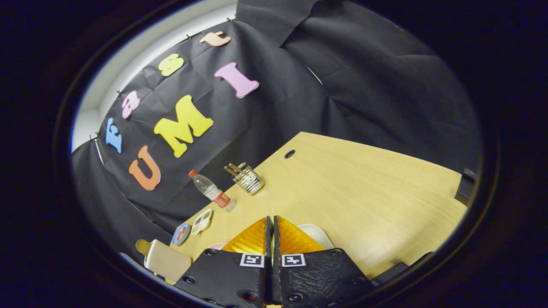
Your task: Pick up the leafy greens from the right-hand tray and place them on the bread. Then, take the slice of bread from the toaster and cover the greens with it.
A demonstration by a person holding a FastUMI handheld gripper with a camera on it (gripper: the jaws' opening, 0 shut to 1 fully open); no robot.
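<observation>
My gripper (pixel 272 222) hangs tilted above the wooden table (pixel 351 184), its two orange fingers (pixel 252 239) pressed together with nothing visible between them. Just past the fingertips a white plate (pixel 319 234) peeks out on one side and a pink rim (pixel 217 246) on the other; the fingers hide what lies on them. Beside the gripper's black body stands a cream toaster (pixel 168 262), and a yellowish-brown slice of bread (pixel 143 247) sticks out of its far end.
Along the table's far edge by the black cloth wall stand a plastic water bottle (pixel 210 190) with a red label and a metal wire holder (pixel 248 179) with sticks in it. Two small dishes (pixel 192 227) lie between the bottle and the toaster. A cable hole (pixel 290 153) marks the tabletop.
</observation>
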